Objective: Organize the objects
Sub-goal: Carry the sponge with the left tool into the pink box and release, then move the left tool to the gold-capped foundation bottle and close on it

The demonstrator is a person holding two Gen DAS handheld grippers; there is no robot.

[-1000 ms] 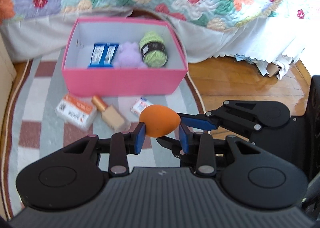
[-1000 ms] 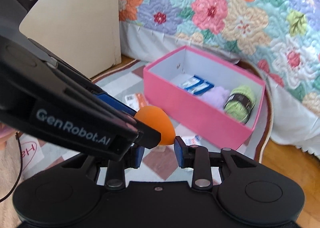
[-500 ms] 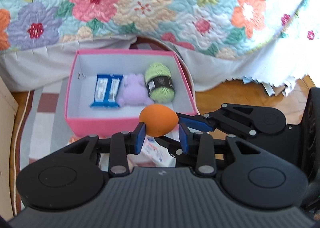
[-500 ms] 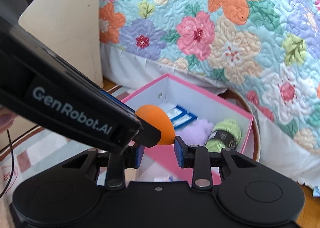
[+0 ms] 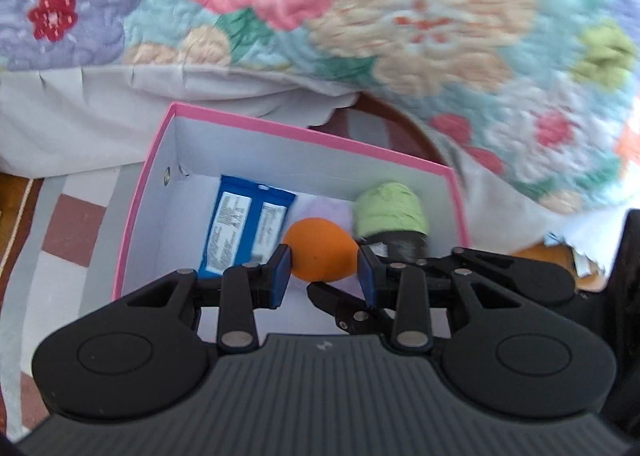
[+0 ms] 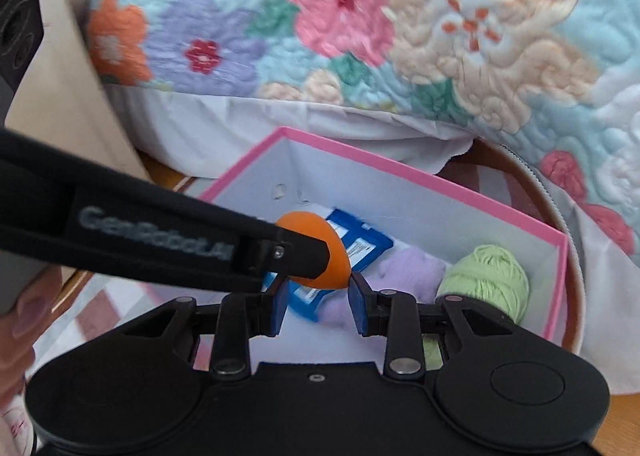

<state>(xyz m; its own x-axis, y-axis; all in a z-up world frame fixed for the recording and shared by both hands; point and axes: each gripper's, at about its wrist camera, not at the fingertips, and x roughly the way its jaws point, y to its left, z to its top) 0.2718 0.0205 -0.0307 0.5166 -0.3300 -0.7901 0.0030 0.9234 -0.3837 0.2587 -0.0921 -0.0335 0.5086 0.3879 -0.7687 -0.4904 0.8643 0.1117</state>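
Observation:
My left gripper [image 5: 323,268] is shut on an orange egg-shaped sponge [image 5: 322,255] and holds it over the open pink box [image 5: 160,144]. The same sponge [image 6: 320,252] shows in the right wrist view, pinched at the tip of the left gripper's arm. My right gripper [image 6: 318,306] sits just below and behind the sponge, its blue pads apart and not touching it. Inside the box lie a blue packet [image 5: 240,232], a lilac fluffy item [image 6: 408,272] and a green yarn ball [image 5: 390,210], also in the right wrist view [image 6: 486,280].
The box stands on a checked rug [image 5: 68,232] against a bed with a floral quilt [image 5: 360,16] and white skirt [image 5: 80,112]. A beige panel [image 6: 60,104] stands at the left. Wooden floor [image 6: 612,424] shows at the right.
Both grippers moved forward together with the sponge, from in front of the box to over its inside. The items on the rug dropped out of view.

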